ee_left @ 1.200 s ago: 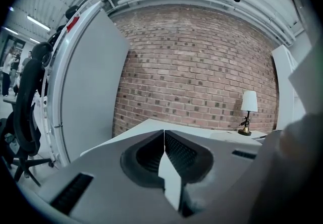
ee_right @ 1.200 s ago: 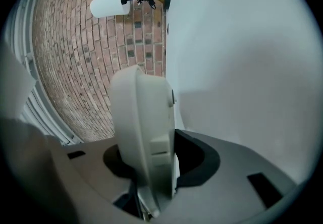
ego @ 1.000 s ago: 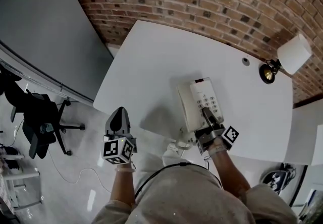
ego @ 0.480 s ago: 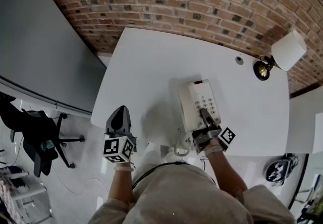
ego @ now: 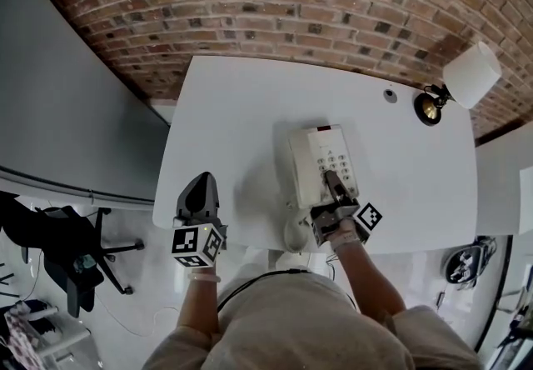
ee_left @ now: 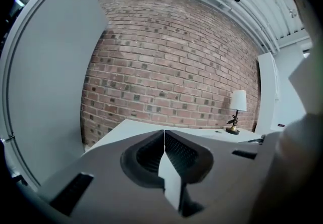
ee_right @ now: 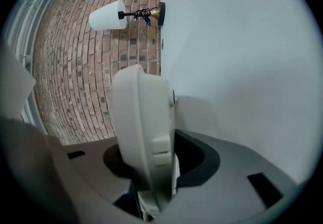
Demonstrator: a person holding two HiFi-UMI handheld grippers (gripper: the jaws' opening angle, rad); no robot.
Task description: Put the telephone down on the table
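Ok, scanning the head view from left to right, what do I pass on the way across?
office chair → left gripper → telephone → cable hole → lamp

Too small to read from the head view: key markings on the telephone. Hidden under the right tongs: part of its keypad. Cut off at the picture's left edge: an office chair.
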